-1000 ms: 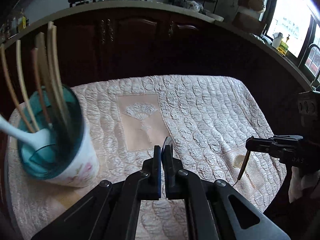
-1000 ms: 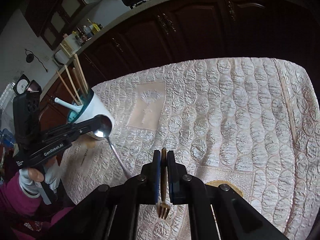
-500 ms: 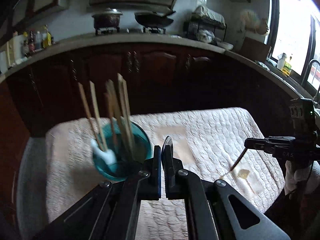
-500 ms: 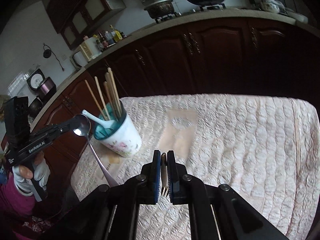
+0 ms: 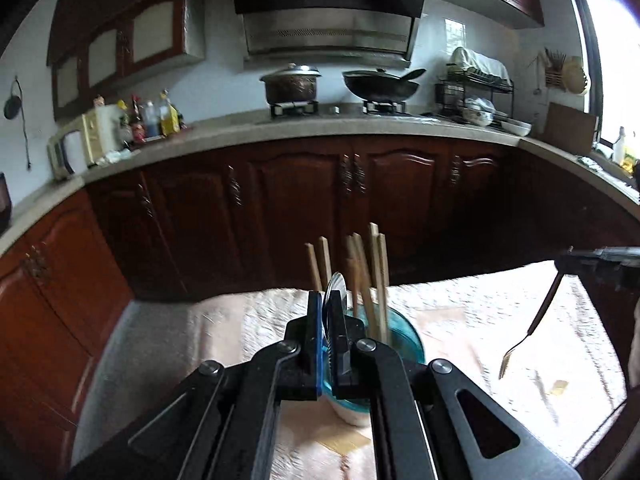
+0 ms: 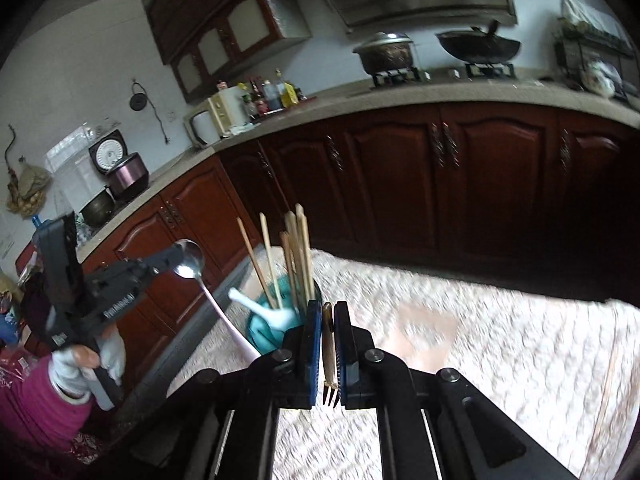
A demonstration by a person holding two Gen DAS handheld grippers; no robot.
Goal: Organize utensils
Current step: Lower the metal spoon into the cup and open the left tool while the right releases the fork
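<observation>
Left tongs (image 5: pixel 329 320) clamped on spoon (image 6: pixel 191 258), right tongs (image 6: pixel 328 344) clamped on fork (image 5: pixel 534 320), lettering on housing unreadable

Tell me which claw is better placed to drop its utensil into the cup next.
Left. The left claw holds the spoon with the cup right ahead of it; the right claw hangs its fork off to the side.

Dark reddish wooden cabinets (image 5: pixel 304 200) are running along the far side under a pale stone counter (image 5: pixel 320 128), which is curving round to the right toward a bright window (image 5: pixel 612 60). White daylight is pouring in there. A steel range hood (image 5: pixel 328 36) is hanging over a lidded pot (image 5: pixel 290 84) and a black wok (image 5: pixel 380 84). On the far left, a cream microwave (image 5: pixel 84 140) is sitting beneath glass-fronted upper cabinets (image 5: pixel 120 48). White wall (image 6: pixel 80 60) is showing between them.
</observation>
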